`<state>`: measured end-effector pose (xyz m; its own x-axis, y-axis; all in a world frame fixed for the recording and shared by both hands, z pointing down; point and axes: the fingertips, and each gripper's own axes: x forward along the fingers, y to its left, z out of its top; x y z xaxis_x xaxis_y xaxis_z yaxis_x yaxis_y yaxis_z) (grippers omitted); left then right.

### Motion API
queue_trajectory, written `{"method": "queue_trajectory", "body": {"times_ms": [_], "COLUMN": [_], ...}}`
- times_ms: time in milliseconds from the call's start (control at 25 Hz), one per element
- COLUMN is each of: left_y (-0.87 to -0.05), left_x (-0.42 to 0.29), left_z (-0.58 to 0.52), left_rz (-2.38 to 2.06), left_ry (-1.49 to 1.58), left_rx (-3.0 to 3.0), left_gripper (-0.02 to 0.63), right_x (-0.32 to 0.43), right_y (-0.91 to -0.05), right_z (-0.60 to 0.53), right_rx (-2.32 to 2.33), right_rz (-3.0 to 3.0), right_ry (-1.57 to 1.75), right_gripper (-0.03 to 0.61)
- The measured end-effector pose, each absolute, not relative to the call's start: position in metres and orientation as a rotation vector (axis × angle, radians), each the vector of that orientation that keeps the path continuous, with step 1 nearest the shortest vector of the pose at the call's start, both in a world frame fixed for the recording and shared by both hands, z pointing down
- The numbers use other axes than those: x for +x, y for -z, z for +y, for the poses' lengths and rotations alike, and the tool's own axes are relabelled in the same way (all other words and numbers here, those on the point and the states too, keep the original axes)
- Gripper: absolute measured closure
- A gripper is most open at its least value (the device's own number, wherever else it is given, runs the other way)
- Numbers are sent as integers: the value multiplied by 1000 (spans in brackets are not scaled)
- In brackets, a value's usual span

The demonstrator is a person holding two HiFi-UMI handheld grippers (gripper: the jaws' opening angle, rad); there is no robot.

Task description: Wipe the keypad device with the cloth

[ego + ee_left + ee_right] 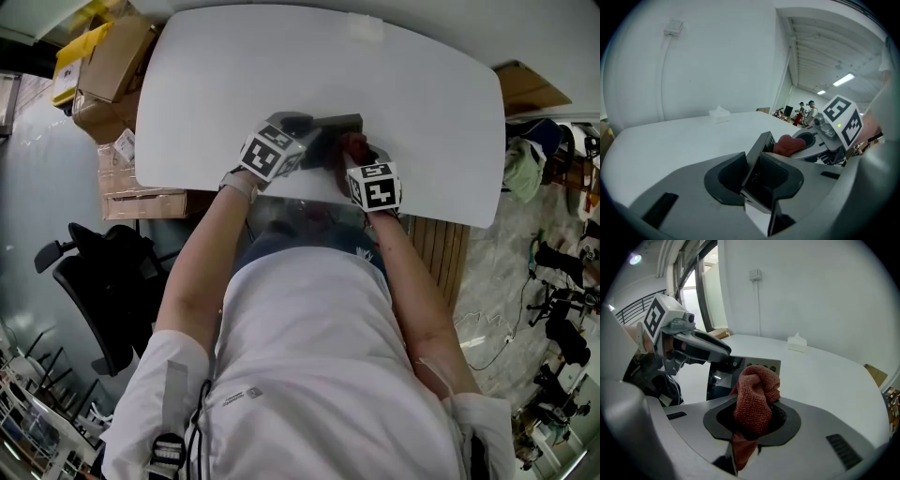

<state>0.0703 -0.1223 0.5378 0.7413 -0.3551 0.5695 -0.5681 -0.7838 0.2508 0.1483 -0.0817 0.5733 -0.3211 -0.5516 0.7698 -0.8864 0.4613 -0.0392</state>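
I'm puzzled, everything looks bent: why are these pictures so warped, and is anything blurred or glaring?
Head view: the wide lens bows the edges of the white table, and its top is bright and featureless. Left gripper view: dark rounded corners, a ceiling lamp flares, the close keypad device looks dim. Right gripper view: same dark corners; the cloth is sharp, its weave visible.

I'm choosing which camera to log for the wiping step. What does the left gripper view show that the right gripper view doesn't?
Left gripper view only: the keypad device's thin edge clamped between the left gripper's fingers, and people far behind. Right gripper view only: the red cloth pinched in the right gripper's fingers, the device's button row, a railing. Both: the device, the cloth, the white table, a tissue box.
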Motion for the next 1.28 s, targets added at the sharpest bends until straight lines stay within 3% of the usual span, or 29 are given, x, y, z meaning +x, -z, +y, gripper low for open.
{"method": "queue_trajectory", "body": {"times_ms": [720, 1280], "left_y": [-538, -538], "left_x": [69, 69], "left_z": [-123, -124], "left_rz": [-726, -729], "left_ry": [-699, -689], "left_rx": [2528, 2521], "left_gripper": [512, 512], "right_x": [147, 152], "right_y": [-598, -631], "right_z": [-56, -28], "right_rx": [1130, 1109], "right_rz": [-2005, -1983], "right_ry": [-629, -825], "right_gripper": [486, 486]}}
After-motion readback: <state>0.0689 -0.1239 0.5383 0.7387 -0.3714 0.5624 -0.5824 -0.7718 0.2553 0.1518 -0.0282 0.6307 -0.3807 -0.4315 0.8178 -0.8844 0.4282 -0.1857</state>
